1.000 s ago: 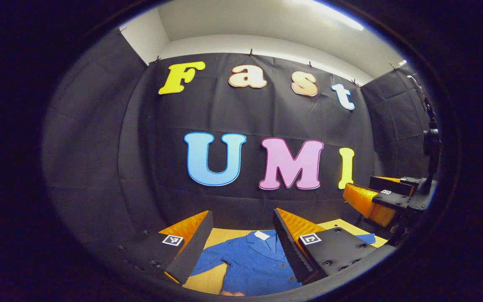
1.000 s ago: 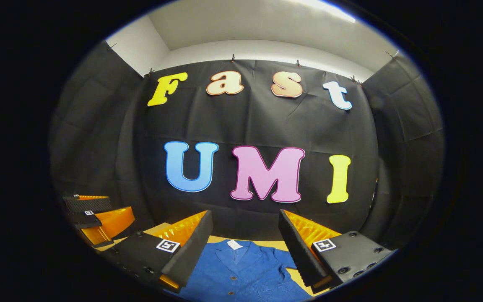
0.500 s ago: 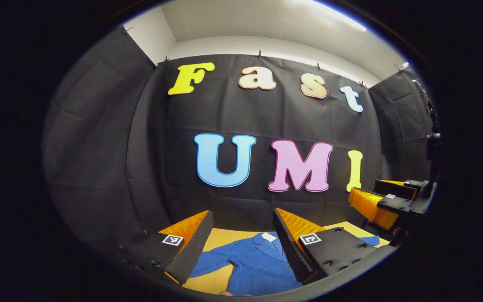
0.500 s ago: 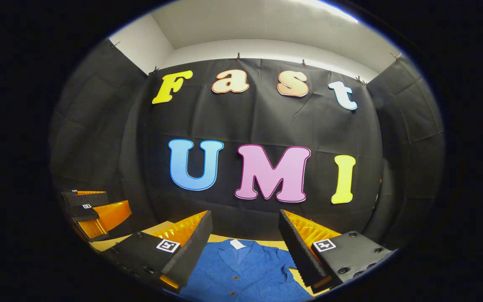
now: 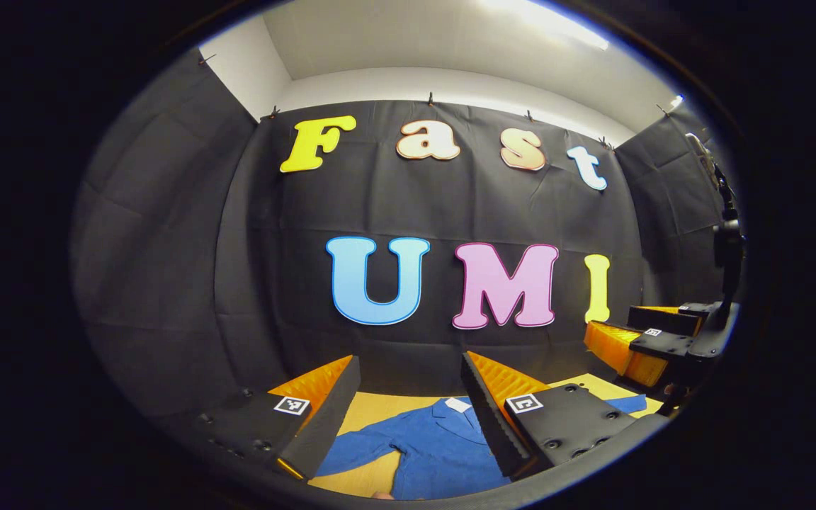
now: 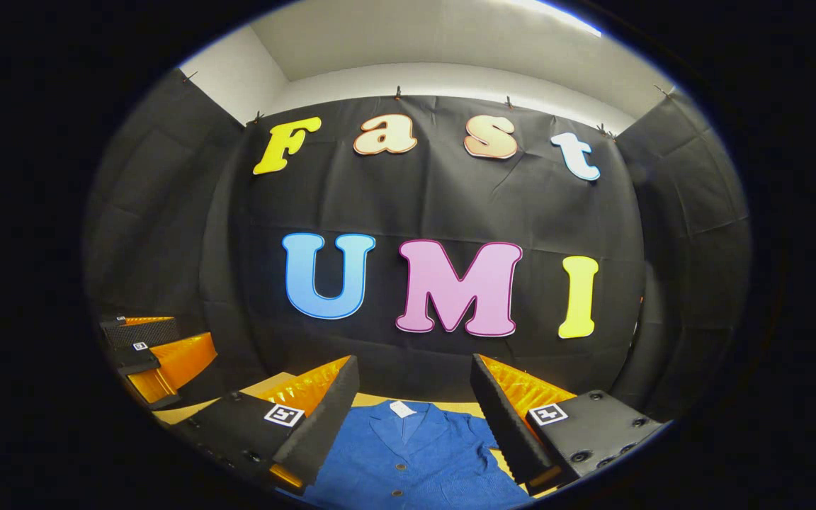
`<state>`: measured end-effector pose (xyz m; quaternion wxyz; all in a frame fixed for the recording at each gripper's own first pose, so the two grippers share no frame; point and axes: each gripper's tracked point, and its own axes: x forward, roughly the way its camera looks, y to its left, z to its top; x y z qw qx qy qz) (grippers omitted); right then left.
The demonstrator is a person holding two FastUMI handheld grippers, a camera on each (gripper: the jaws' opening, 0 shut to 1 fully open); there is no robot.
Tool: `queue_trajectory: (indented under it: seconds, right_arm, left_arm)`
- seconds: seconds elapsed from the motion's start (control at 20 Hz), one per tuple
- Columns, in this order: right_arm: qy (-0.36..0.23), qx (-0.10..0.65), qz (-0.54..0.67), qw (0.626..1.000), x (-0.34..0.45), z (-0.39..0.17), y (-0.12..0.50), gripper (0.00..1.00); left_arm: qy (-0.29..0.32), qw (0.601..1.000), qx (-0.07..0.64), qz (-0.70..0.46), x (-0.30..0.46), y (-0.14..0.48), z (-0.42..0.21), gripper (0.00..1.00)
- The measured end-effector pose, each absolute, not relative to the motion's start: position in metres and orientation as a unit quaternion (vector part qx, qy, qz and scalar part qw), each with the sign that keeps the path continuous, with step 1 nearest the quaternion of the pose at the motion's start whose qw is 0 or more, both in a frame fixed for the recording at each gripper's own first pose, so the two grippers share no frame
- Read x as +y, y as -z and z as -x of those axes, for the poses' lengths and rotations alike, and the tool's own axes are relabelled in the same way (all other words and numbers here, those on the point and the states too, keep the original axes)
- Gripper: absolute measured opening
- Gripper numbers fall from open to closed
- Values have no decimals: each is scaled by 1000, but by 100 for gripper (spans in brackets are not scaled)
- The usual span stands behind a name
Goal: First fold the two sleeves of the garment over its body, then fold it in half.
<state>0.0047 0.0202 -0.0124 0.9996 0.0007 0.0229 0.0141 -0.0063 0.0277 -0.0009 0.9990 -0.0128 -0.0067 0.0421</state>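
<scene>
I hold both claws spread apart and empty above the blue garment point(image 6: 408, 460), which lies flat on the tabletop point(image 5: 372, 414), sleeves still out. I should drop the left claw point(image 5: 408, 418) onto its near sleeve point(image 5: 362, 446), pinching at the cuff only.

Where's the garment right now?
The blue garment lies flat on the wooden table, collar toward the black wall, below and between each open gripper's fingers, seen in both gripper views.
</scene>
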Motion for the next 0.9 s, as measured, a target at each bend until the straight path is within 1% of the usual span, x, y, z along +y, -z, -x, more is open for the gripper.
queue_trajectory:
  seconds: [0.2, 0.6, 0.9]
  right_arm:
    - [-5, 42, 26, 999, 15, 1, 27, 99]
    - [30, 77, -3, 997, -23, 4, 60, 99]
    - [51, 109, -9, 993, -56, -12, 98, 99]
  left_arm:
    - [-16, 1000, 6, 12, 11, 10, 5, 83]
    - [3, 1000, 11, -7, -8, 12, -1, 83]
    - [20, 999, 14, -27, -28, 11, -10, 83]
